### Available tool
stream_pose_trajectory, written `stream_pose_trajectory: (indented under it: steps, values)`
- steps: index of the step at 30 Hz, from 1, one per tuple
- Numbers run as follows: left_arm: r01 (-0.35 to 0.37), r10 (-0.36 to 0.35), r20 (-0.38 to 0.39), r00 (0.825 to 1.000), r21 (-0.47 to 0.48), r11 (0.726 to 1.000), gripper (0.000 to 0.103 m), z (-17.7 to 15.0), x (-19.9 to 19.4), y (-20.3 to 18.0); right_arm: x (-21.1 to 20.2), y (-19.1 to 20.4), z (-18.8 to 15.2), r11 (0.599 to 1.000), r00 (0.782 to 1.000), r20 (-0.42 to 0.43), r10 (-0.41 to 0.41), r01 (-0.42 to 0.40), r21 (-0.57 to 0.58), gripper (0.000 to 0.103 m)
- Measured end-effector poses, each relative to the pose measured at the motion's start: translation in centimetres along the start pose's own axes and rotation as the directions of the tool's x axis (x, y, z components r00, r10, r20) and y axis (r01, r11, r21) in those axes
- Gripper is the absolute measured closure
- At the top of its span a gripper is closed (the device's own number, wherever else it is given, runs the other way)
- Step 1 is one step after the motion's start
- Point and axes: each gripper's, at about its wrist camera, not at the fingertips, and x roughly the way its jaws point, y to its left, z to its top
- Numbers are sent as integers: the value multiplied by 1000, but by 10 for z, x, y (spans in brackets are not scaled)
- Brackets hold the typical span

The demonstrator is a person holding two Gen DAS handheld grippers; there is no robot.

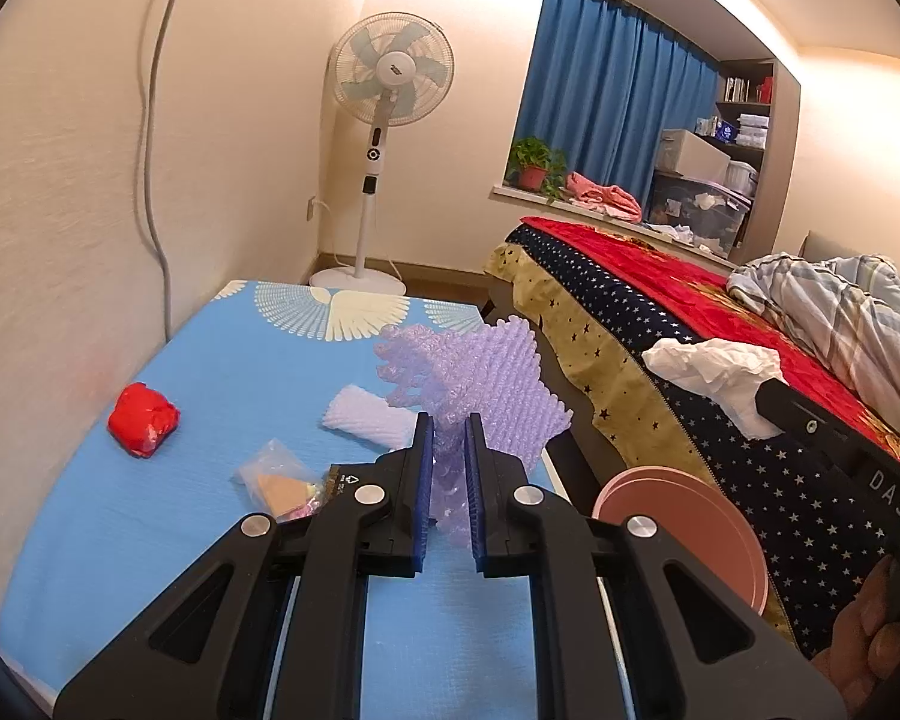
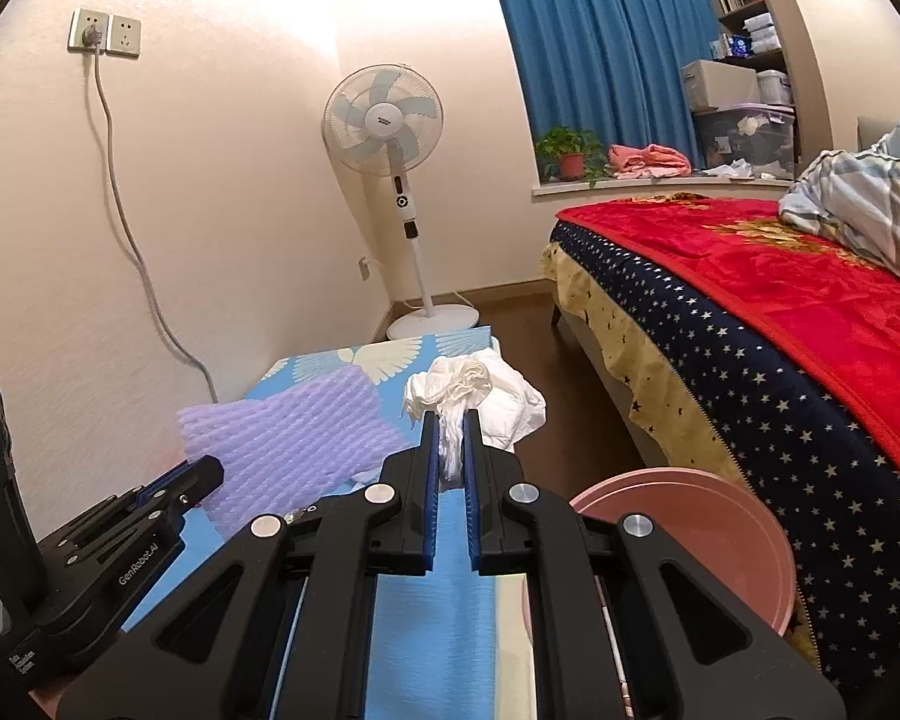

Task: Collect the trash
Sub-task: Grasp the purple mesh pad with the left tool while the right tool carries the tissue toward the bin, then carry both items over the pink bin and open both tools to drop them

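Bed [image 2: 780, 324] fills the right side of both views, w/ a red blanket over a navy star-print cover and a striped quilt [image 1: 834, 300] bunched at the far right. Desk [image 1: 168, 480] under a light-blue patterned cloth takes the lower left and centre; a standing fan [image 2: 384, 120] sits behind it near the wall, blue curtain [image 2: 606, 54] upper right.

Pink bin [image 2: 708, 522] shows at lower right in both views, just beside the desk's edge, between desk and bed.

Purple foam net [image 1: 486, 384] is at centre of the left wrist view: the left gripper [image 1: 448, 438] has its jaws closed down on the net's lower part, only a narrow gap left, and the net fans out above and beyond the tips (looks lifted off the cloth, can't be sure). Right gripper [image 2: 450, 438] at centre of its own view has jaws pinched nearly together on a crumpled white paper wad [image 2: 480, 396], which spreads past the tips over the desk's far-right edge.

Lying on the desk in the left wrist view: white foam sleeve [image 1: 366, 420] just left of the net, red crumpled bag [image 1: 143, 420] at mid left, small clear wrapper [image 1: 279, 480] w/ orange bits near the left jaw.
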Motion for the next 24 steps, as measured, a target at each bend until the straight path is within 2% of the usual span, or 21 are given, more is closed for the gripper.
stream_pose_trajectory:
  steps: [6,12,24]
  values:
    - [19,-19,-8,1000,4,1000,93,-2,1,-4,-4,-7,-2,995,996,0,-86,86,-40,95]
    - [41,-41,-26,999,13,999,93,-7,5,-14,-1,-18,-6,977,980,-20,-197,194,-83,95]
    - [87,-84,-63,994,36,996,93,-17,22,-42,2,-48,-12,948,949,-55,-310,304,-91,95]
